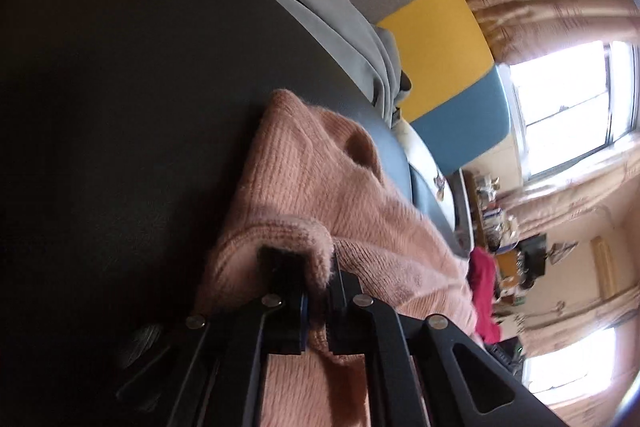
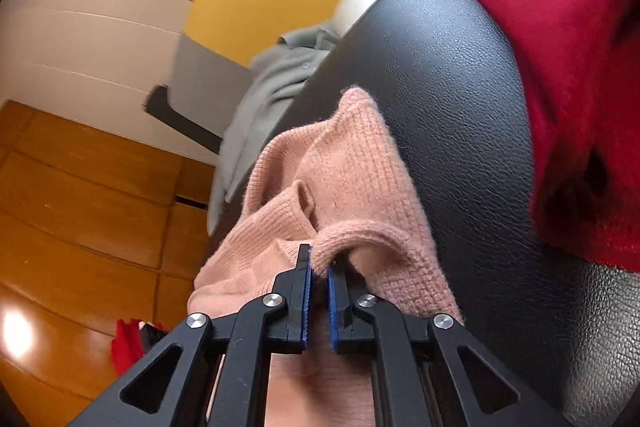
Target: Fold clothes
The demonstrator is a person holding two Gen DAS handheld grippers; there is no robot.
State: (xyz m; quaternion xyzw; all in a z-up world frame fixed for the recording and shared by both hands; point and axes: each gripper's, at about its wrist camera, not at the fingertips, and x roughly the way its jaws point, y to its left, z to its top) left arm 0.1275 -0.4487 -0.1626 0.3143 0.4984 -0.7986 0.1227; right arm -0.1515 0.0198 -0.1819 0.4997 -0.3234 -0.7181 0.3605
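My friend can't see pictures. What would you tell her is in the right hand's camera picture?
The right gripper is shut on a fold of a fuzzy pink sweater that lies on a black leather-like surface. A red garment sits to the right on that surface, a grey garment hangs over its far edge, and a wooden floor shows on the left.

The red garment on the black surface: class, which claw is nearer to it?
Right. The right claw, shut on the pink sweater, has the red garment looming close. From the left claw, also clamping the sweater, it lies far off.
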